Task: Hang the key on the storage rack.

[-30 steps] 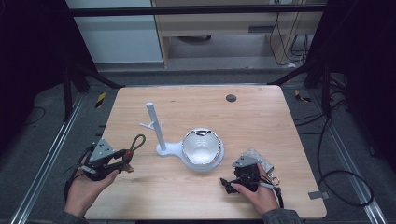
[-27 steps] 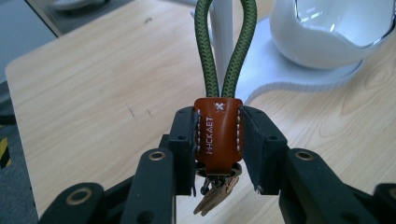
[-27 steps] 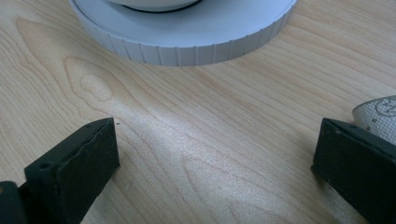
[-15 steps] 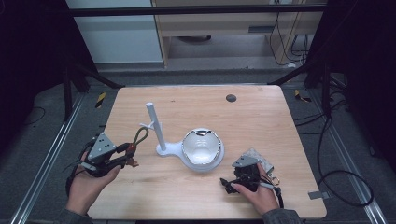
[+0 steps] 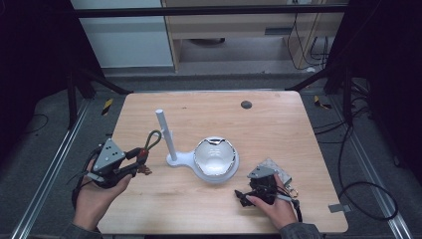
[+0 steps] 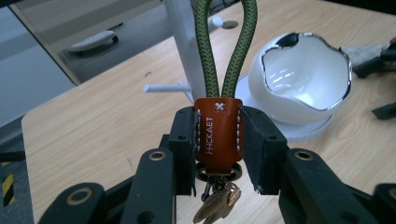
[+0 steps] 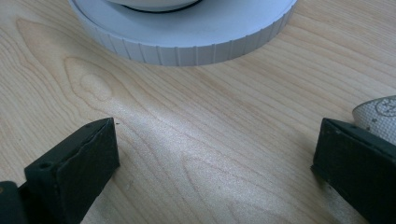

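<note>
My left gripper (image 5: 137,160) (image 6: 218,140) is shut on the brown leather tab of a key fob (image 6: 218,135). Its green cord loop (image 5: 153,139) (image 6: 226,44) points up toward the white stand's post (image 5: 164,131) (image 6: 184,35), and keys (image 6: 215,203) dangle below the jaws. A side peg (image 6: 166,87) sticks out from the post. The stand's round base carries a white bowl (image 5: 214,156) (image 6: 303,74) with a shiny rim. My right gripper (image 5: 242,195) (image 7: 215,163) rests low over the table at the front right, open, nothing between its fingers, just in front of the base's ribbed edge (image 7: 187,51).
A grey textured pad (image 5: 276,169) (image 7: 380,114) lies by the right hand. A dark round hole (image 5: 246,104) sits near the table's far edge. Black frame legs and cables surround the wooden table (image 5: 278,129).
My left gripper has carried the key fob rightward and a bit up, bringing the green loop closer to the white post. The right gripper has stayed put.
</note>
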A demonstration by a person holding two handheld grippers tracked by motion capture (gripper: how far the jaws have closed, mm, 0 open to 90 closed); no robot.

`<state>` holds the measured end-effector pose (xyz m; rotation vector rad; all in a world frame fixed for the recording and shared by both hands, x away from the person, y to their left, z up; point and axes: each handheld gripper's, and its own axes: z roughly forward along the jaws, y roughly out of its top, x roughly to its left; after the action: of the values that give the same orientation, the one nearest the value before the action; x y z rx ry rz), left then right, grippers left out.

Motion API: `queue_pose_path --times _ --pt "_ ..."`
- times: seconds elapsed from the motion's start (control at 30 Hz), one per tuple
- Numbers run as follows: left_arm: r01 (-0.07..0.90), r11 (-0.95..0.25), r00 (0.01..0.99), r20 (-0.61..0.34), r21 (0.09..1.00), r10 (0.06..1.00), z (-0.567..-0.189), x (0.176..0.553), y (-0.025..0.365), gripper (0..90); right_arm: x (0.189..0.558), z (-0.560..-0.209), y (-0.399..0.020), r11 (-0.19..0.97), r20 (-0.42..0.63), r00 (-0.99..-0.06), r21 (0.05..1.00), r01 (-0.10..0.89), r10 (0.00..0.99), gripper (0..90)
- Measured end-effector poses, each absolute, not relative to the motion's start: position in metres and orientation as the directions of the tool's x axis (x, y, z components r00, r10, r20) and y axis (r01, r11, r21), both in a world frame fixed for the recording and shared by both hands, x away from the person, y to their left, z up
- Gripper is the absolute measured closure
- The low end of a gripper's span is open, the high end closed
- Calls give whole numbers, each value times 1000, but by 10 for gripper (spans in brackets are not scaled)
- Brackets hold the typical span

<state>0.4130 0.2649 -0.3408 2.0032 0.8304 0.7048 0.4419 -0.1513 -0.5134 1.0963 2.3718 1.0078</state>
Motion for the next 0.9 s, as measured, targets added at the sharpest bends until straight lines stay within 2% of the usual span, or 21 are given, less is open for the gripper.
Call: queue_pose_path --times 0.4,0.9 --pt "302 -429 619 168 851 768 -345 423 257 657 442 -513 -151 451 -10 -645 723 524 764 2" --pt "366 -406 600 121 838 791 -368 446 252 657 442 -513 -151 451 -9 -645 722 524 764 2"
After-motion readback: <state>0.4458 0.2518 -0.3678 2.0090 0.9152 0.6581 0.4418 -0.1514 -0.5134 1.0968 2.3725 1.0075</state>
